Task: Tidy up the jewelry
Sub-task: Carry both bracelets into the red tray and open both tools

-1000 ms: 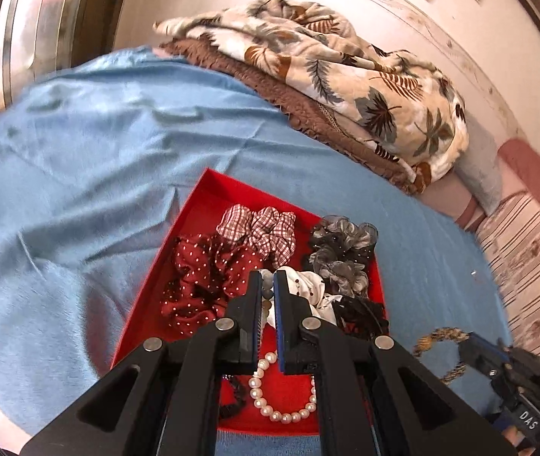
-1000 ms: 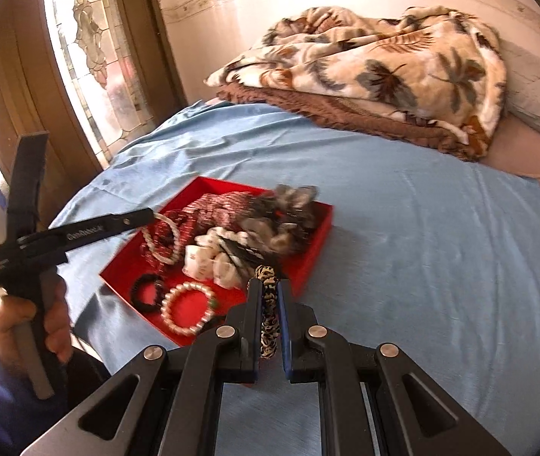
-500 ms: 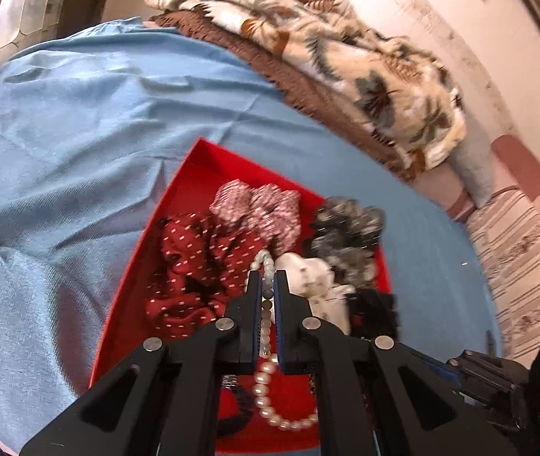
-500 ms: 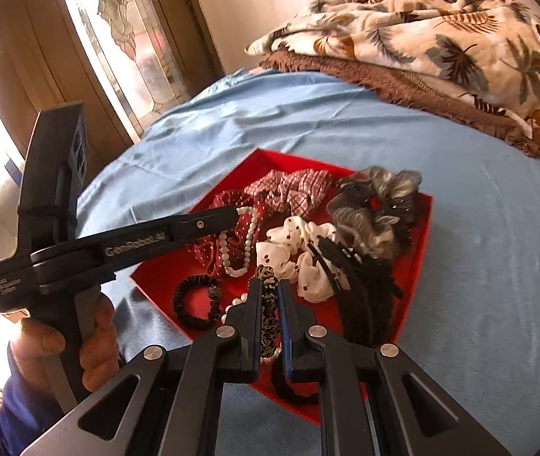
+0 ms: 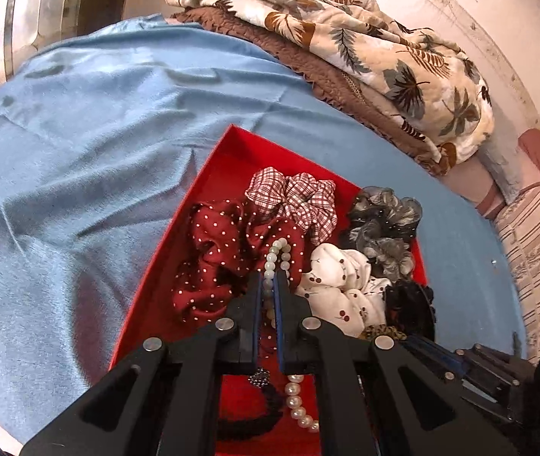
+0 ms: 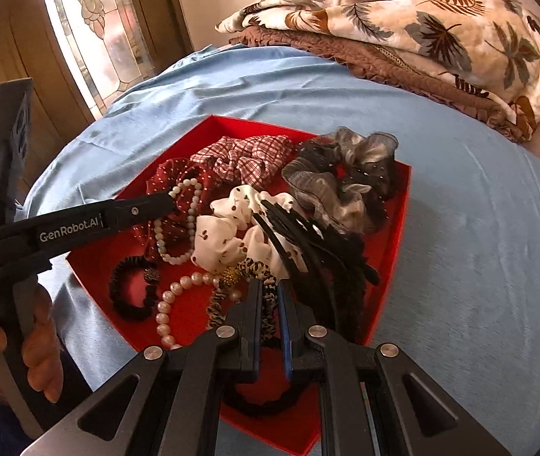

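Your left gripper (image 5: 269,285): nearly closed, pinching a pale green bead bracelet (image 5: 278,256); the bracelet's loop sticks out past the fingertips, and in the right wrist view it hangs from the tip over the red tray.
Your right gripper (image 6: 269,296): narrowed to a slim gap, clamped on a leopard-print hair tie (image 6: 255,270) that runs between the fingers at the tray's near edge.
Red tray (image 5: 232,152): sits on the blue bedsheet (image 5: 80,152); both grippers are over its near half.
Bead bracelet, seen from the right (image 6: 178,224): draped on the red polka-dot scrunchie (image 6: 171,174), at the tray's left side.
Pearl bracelet (image 6: 171,304): lies on the tray floor, just left of your right gripper, touching the leopard tie.
Small black hair tie (image 6: 129,285): on the tray floor, left of the pearl bracelet, near the tray's left wall.
Checked scrunchie (image 6: 247,152): toward the tray's far corner.
Grey sheer scrunchie (image 6: 346,174): at the tray's far right side.
White cherry-print scrunchie (image 6: 228,235): mid-tray, just beyond your right gripper.
Black hair accessories (image 6: 327,250): heaped to the right of the white scrunchie, reaching the tray's near edge.
Leaf-print blanket (image 6: 422,19): folded on the bed well beyond the tray.
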A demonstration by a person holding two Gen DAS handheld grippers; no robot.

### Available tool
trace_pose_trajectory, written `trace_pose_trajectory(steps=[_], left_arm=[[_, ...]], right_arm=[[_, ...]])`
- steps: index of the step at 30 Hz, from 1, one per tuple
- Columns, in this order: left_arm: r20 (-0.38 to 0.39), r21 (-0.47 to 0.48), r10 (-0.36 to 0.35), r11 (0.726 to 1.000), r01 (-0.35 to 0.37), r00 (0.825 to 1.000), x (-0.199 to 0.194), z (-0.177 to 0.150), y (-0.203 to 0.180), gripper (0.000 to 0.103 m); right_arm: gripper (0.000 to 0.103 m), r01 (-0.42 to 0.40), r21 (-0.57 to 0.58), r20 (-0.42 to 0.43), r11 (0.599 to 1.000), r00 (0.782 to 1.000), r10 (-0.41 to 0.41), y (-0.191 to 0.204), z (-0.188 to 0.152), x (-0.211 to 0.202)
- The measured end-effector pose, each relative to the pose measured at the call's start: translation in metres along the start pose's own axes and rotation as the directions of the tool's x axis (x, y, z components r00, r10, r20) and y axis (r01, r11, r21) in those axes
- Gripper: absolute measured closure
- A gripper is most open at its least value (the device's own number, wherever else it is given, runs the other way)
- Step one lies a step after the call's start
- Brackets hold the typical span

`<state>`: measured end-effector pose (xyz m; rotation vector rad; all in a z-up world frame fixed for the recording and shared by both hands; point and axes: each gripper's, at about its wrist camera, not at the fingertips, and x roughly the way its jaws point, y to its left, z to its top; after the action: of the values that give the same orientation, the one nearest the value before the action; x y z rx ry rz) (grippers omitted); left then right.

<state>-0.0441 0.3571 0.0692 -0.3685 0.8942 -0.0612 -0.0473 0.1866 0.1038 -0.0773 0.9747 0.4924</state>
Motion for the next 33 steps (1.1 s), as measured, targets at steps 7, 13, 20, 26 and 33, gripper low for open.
trace_pose_trajectory(steps=[7, 13, 20, 26, 33], left_arm=[[0.065, 0.079, 0.105, 0.991, -0.11, 0.992, -0.006, -0.004, -0.015, 0.097], [0.092, 0.118, 0.149, 0.98, -0.159, 0.985, -0.007, -0.005, -0.021, 0.097], [0.099, 0.123, 0.163, 0.977, -0.175, 0.982, -0.007, -0.006, -0.023, 0.097], [0.097, 0.124, 0.164, 0.977, -0.175, 0.982, -0.006, -0.006, -0.023, 0.097], [0.101, 0.123, 0.167, 0.976, -0.179, 0.981, -0.005, -0.007, -0.023, 0.081]], right_arm=[[0.094, 0.036, -0.018, -0.003, 0.999, 0.999, -0.036, 0.001, -0.003, 0.002], [0.093, 0.05, 0.004, -0.007, 0.999, 0.999, -0.05, -0.005, -0.006, 0.004], [0.093, 0.047, 0.009, -0.005, 0.999, 0.999, -0.047, -0.006, -0.007, 0.004], [0.093, 0.039, 0.014, -0.012, 0.999, 0.999, -0.039, -0.006, -0.009, 0.006], [0.093, 0.027, 0.016, -0.01, 1.0, 1.0, -0.027, -0.003, -0.01, 0.005]])
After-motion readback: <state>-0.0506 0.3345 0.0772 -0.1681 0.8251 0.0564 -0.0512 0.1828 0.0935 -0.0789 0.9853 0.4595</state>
